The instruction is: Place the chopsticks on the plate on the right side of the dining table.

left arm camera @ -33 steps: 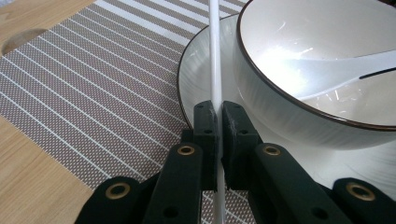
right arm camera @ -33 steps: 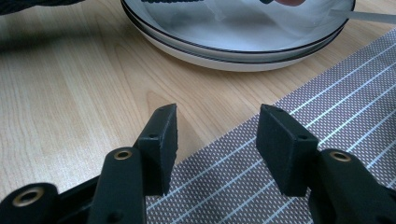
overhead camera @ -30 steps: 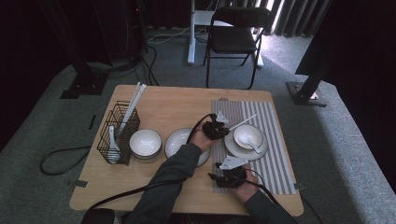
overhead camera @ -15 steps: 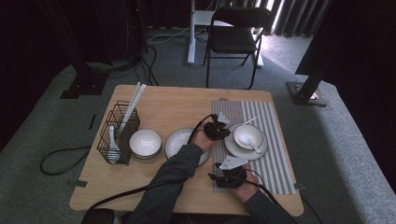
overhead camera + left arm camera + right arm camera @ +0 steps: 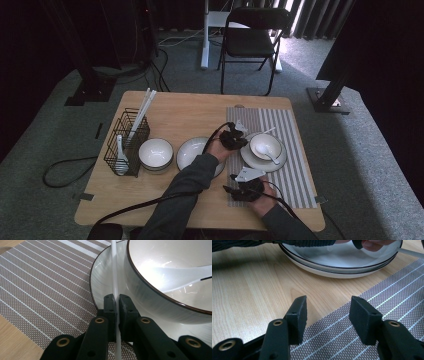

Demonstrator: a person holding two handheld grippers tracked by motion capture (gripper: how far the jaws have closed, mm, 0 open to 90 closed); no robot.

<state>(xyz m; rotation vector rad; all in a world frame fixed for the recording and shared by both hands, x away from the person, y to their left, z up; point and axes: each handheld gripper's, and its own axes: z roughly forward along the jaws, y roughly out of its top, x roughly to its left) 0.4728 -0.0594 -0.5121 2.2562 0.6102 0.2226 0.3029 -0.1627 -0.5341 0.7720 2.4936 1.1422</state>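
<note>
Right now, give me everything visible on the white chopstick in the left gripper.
The chopstick is a thin, straight, plain white rod, smooth and plastic-looking. The left gripper is shut on it, both black fingers pressing its sides. In the left gripper view it runs on from the fingers across the rim of the plate, close beside the bowl standing on that plate; whether it touches either is unclear. From the high view its far end pokes out over the striped placemat.
</note>
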